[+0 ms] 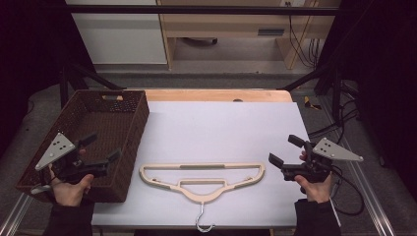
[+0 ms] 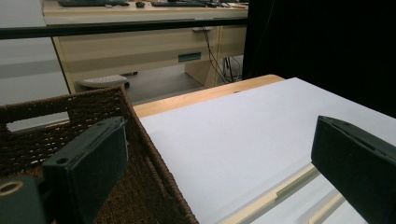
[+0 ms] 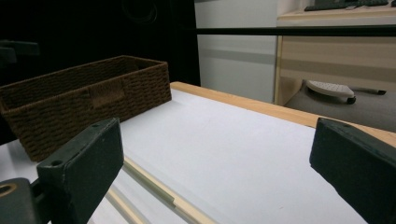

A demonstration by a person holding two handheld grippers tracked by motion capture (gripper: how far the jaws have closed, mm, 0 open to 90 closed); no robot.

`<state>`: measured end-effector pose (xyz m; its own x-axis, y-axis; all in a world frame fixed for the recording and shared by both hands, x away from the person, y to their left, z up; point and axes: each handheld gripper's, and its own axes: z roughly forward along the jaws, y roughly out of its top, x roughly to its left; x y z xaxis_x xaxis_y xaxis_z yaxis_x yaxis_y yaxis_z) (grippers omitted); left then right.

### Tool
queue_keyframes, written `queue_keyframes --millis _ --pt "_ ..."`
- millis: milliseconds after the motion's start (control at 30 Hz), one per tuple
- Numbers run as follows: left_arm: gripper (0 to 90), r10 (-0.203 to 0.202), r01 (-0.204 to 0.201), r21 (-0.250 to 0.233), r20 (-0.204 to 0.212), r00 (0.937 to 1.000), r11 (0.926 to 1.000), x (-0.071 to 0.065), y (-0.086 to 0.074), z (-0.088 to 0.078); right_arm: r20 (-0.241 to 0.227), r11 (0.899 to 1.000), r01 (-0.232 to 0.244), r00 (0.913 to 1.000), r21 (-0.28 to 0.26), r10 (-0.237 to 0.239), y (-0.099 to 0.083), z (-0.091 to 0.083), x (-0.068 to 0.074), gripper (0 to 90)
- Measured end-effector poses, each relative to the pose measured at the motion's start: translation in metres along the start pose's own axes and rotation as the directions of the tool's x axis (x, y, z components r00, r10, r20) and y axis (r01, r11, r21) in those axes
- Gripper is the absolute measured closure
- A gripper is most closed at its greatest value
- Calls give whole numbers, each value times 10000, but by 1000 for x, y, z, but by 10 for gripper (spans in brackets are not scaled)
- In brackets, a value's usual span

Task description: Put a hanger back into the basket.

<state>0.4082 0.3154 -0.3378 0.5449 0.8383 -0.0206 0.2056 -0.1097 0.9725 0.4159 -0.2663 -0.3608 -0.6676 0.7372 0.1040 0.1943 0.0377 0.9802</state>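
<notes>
At the table's left edge stands a brown wicker basket (image 1: 129, 105), reaching from near the far-left corner down to the near edge. The left gripper (image 1: 103, 146) hangs over the basket's near end, jaws spread wide with nothing between them. The left gripper view adds what the high view cannot: the basket's woven wall (image 2: 149, 177) seen close from the side, rising beside the white table (image 2: 233, 135), and a strip of the hanger (image 2: 275, 193) just past that wall.

The pale wooden hanger (image 1: 202, 173) lies flat on the table near the middle of the near edge, its metal hook (image 1: 202, 220) pointing over that edge. Its whole outline shows from above; each gripper view catches a short length of its bar.

At the right edge of the table the right gripper (image 1: 286, 150) is held above the surface, apart from the hanger's right end, jaws also released and empty. The right gripper view looks across the table at the basket's long side (image 3: 93, 100) with its handle slot, and the hanger's bar (image 3: 154, 191) runs below its jaws.
</notes>
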Motion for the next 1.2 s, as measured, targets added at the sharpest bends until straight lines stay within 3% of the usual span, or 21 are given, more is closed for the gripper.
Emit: queue_keyframes --millis 100,300,333,500,533,567,600,633,667,700,767,800,833,900,933,967,1067,1100,1133,1167,1200 --pt "35 -25 25 67 27 10000 10000 -1 -1 2 -92 9999 104 9999 96 -103 0 1 0 34" --pt "35 42 -42 165 -6 10000 9999 0 -2 3 -612 9930 661 9963 978 -603 -3 9 5 51" --pt "35 28 -28 154 0 10000 9999 1 -2 2 -867 9852 921 9930 1445 -801 -5 15 9 56" --pt "35 74 -75 229 48 10000 9997 0 -3 3 -1573 9513 1664 9792 2593 -1284 -15 38 23 79" --pt "35 74 -75 229 48 10000 9997 0 -3 3 -1573 9513 1664 9792 2593 -1284 -15 38 23 79" --pt "35 114 -116 250 80 9999 9996 -1 -3 4 -1949 9321 1931 9712 3064 -1371 -21 49 28 102" --pt "35 114 -116 250 80 9999 9996 -1 -3 4 -1949 9321 1931 9712 3064 -1371 -21 49 28 102" --pt "35 151 -153 271 96 9998 9995 -2 -3 4 -2216 9141 2163 9643 3430 -1450 -26 57 32 105" --pt "35 151 -153 271 96 9998 9995 -2 -3 4 -2216 9141 2163 9643 3430 -1450 -26 57 32 105" --pt "35 209 -212 303 101 9997 9993 -3 -3 4 -2390 8885 2376 9592 3925 -1509 -34 66 36 115" --pt "35 188 -191 273 117 9998 9994 -4 -3 5 -2465 8794 2460 9569 4077 -1534 -36 69 37 118" --pt "35 258 -263 344 143 9996 9991 -4 -3 5 -2540 8699 2544 9546 4227 -1557 -38 72 38 126" --pt "36 268 -274 354 168 9995 9990 -5 -3 6 -2783 8464 2711 9482 4583 -1531 -44 77 41 156" --pt "36 271 -278 361 208 9994 9990 -7 -4 7 -2943 8272 2827 9439 4856 -1499 -49 81 42 173" --pt "36 271 -278 361 208 9994 9990 -7 -4 7 -2943 8272 2827 9439 4856 -1499 -49 81 42 173" --pt "35 320 -330 425 232 9992 9986 -7 -4 8 -3096 8052 2986 9388 5123 -1511 -53 86 43 193" --pt "36 380 -394 485 297 9988 9980 -9 -4 10 -3323 7765 3150 9320 5458 -1445 -62 93 46 243" --pt "36 400 -415 505 306 9987 9979 -9 -4 10 -3323 7765 3150 9320 5458 -1445 -62 93 46 243" --pt "36 420 -438 534 335 9986 9976 -10 -5 12 -3444 7554 3327 9266 5645 -1508 -69 99 46 279" --pt "36 420 -438 534 335 9986 9976 -10 -5 12 -3444 7554 3327 9266 5645 -1508 -69 99 46 279" --pt "36 428 -449 579 378 9984 9973 -11 -5 13 -3627 7426 3478 9196 5723 -1512 -74 104 46 315"
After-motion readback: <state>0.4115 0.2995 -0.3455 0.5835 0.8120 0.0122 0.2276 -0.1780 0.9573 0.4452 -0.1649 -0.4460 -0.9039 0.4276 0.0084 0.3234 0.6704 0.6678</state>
